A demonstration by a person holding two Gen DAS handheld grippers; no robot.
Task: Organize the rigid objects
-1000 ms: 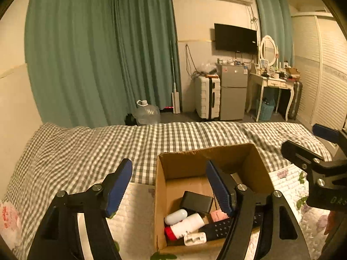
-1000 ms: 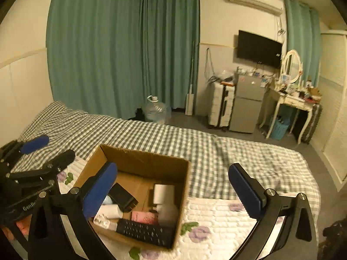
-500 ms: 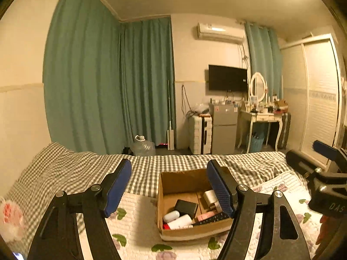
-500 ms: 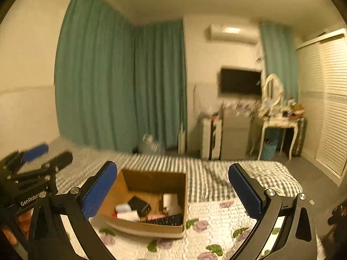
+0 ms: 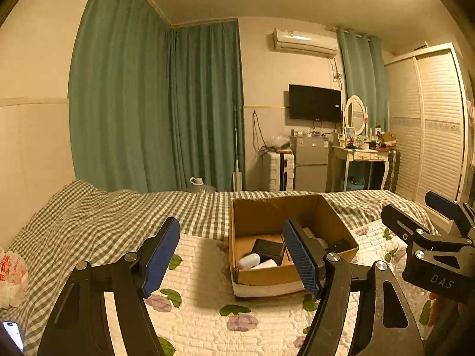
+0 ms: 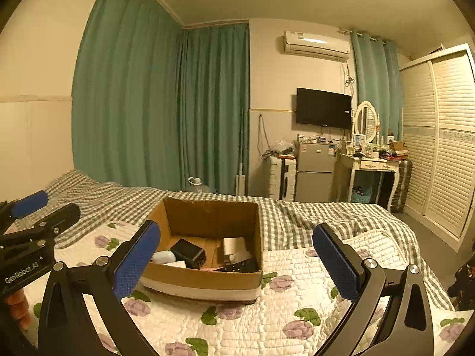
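Observation:
An open cardboard box (image 5: 267,279) (image 6: 202,279) stands on the floral quilt. Inside it lie a black block (image 5: 268,249) (image 6: 188,252), a white oval case (image 5: 248,260), a white box (image 6: 234,246) and a dark remote (image 6: 239,267). My left gripper (image 5: 229,226) hovers open and empty in front of the box, its right finger overlapping the box's right half. My right gripper (image 6: 236,227) is open and empty too, short of the box. In the other wrist's view, each gripper shows at the edge: right gripper (image 5: 418,209), left gripper (image 6: 47,207).
The bed has a grey checked sheet (image 5: 104,216) behind the quilt (image 6: 297,311). A plastic bag (image 5: 12,276) and a phone (image 5: 13,333) lie at the far left. Beyond the bed are green curtains, a water jug (image 6: 196,185), suitcase, fridge, dressing table and wardrobe.
Both grippers have drawn back from right over the box and tilted up, so the box looks farther and more of the room shows. Both stayed open and empty.

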